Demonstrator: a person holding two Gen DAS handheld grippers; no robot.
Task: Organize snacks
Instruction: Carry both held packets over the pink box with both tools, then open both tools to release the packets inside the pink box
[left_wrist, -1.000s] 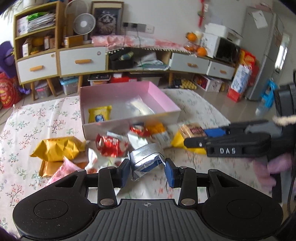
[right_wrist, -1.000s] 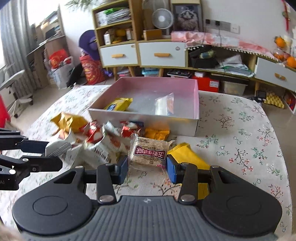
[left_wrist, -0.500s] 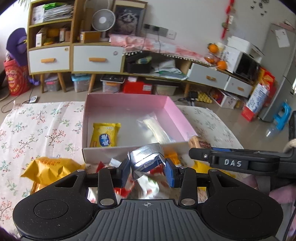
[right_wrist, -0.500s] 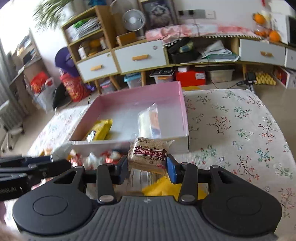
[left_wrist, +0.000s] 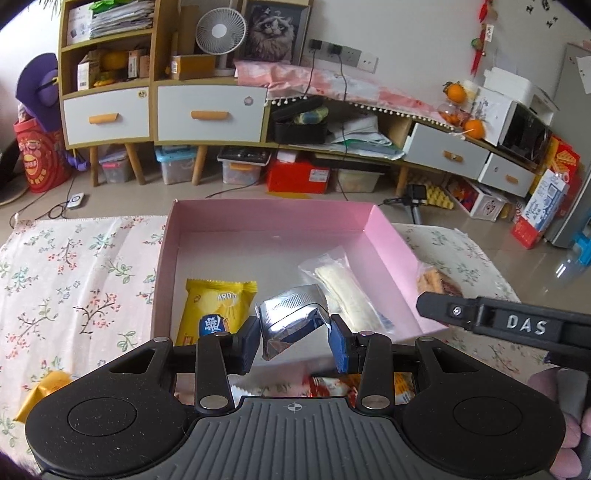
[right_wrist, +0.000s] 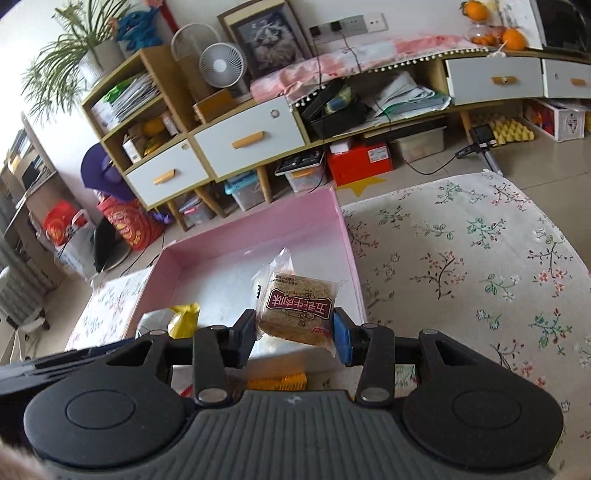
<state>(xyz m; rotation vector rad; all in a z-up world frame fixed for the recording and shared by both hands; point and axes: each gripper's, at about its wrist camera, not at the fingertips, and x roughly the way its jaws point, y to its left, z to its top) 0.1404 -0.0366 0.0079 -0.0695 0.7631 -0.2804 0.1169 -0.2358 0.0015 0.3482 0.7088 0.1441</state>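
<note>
A silver foil packet (left_wrist: 291, 319) is pinched by the left gripper (left_wrist: 293, 341) above the pink box (left_wrist: 273, 216), ready for dropping beside the yellow snack pack (left_wrist: 214, 308). A brown cake packet (right_wrist: 299, 308) is clamped in the right gripper (right_wrist: 295, 334), likewise over the box.

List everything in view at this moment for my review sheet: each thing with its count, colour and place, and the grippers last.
box: one, pink, open, on the flowered cloth
yellow packet: one, yellow, lying in the box
clear packet: one, clear with a pale bar inside, lying in the box
silver packet: one, silver foil, held over the box's near side
brown cake packet: one, brown with a dark red label, held above the box's near right corner
tablecloth: one, white with flowers, under the box
loose snacks: several, red and orange, in front of the box
left gripper: shut on the silver packet
right gripper: shut on the brown cake packet
</note>
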